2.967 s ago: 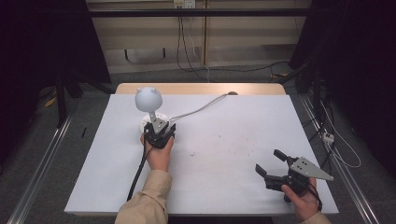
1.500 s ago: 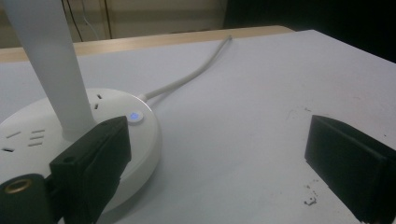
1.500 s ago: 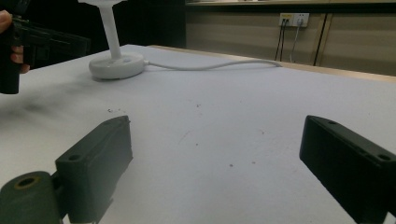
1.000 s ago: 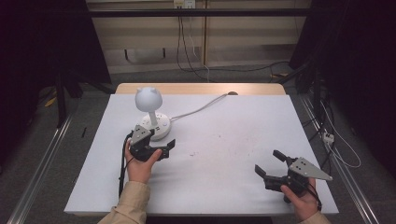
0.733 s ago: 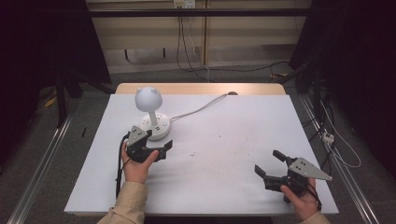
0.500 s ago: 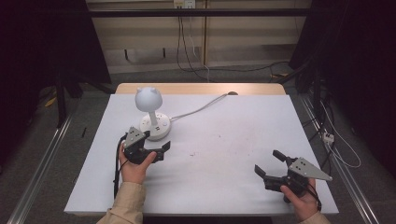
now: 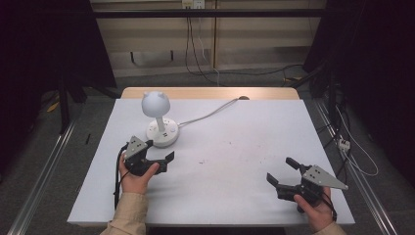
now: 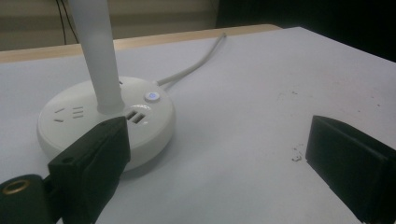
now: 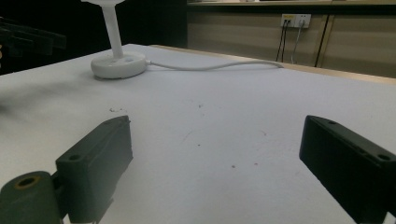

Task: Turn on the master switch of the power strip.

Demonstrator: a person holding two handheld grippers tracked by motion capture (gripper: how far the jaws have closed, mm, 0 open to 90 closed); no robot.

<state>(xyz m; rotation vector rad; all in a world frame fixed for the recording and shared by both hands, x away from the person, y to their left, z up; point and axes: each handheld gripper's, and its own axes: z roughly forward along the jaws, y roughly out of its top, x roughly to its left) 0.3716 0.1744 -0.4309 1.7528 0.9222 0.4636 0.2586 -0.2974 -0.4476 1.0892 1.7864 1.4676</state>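
- Left gripper (image 7: pixel 159 155) hangs released, jaws spread, just beside the lamp base (image 7: pixel 162 133).
- Right gripper (image 7: pixel 284 172) sits wide open, well apart, near the table (image 7: pixel 235 147) edge.

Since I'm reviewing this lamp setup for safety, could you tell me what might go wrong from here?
The left gripper sits open close beside the lamp base; a careless sweep could knock the tall, top-heavy lamp over. The cable trails across the table and off its far edge, so snagging it might drag the lamp. The small button could be pressed by accident.
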